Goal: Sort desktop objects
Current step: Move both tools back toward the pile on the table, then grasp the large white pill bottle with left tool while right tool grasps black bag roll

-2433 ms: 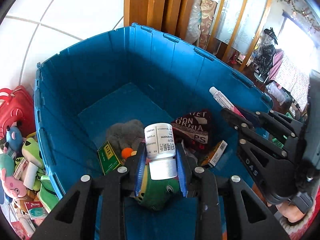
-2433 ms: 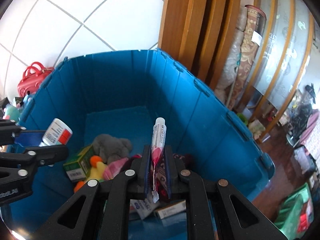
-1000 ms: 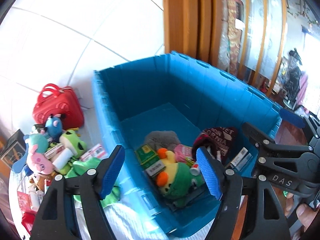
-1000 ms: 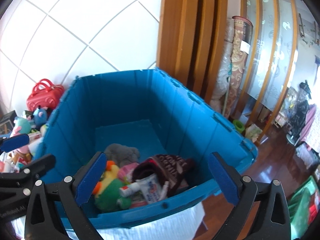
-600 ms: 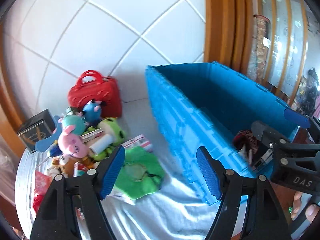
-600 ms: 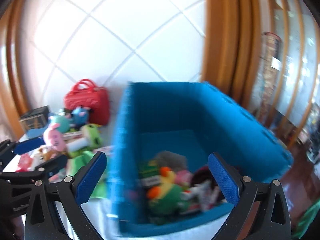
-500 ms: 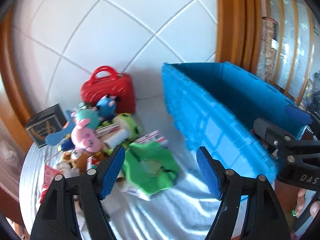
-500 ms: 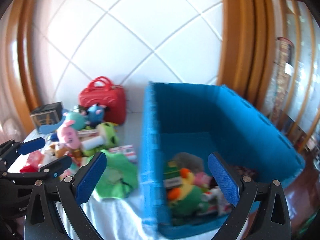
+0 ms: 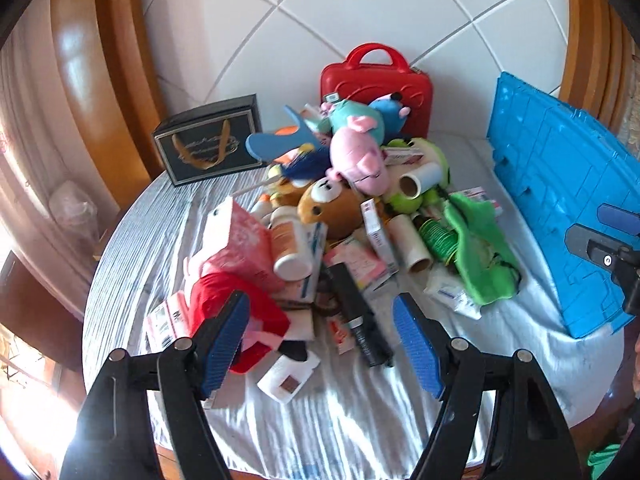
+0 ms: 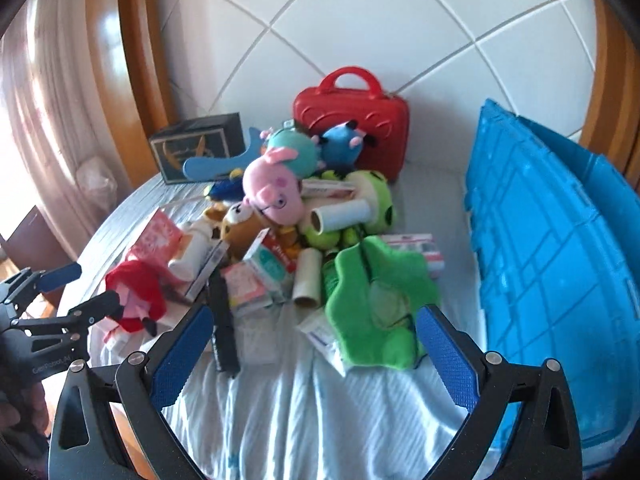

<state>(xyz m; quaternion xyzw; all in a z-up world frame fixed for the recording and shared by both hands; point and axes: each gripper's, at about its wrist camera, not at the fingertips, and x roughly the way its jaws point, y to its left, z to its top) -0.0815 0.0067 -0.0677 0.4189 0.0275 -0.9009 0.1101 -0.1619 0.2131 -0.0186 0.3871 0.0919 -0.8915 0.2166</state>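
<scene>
Both grippers hang over a round desk covered with a pale blue striped cloth. The left gripper sits at the bottom of its own view with its blue-padded jaws spread wide and nothing between them. The right gripper sits at the bottom of its view, jaws spread wide too, and empty.

A messy pile of things fills the middle of both views. On top lies a pink pig soft toy, touching a brown bear soft toy just below it. A flat green frog-shaped plush lies at the right side of the pile. A white pill bottle with an orange label lies on its side beside a pink tissue pack. A long black flat bar lies at the near edge of the pile, in the gap above the left jaws.

At the back stand a red plastic case with a handle and a dark gift bag with gold handles. A big blue plastic crate stands at the right edge of both views.
</scene>
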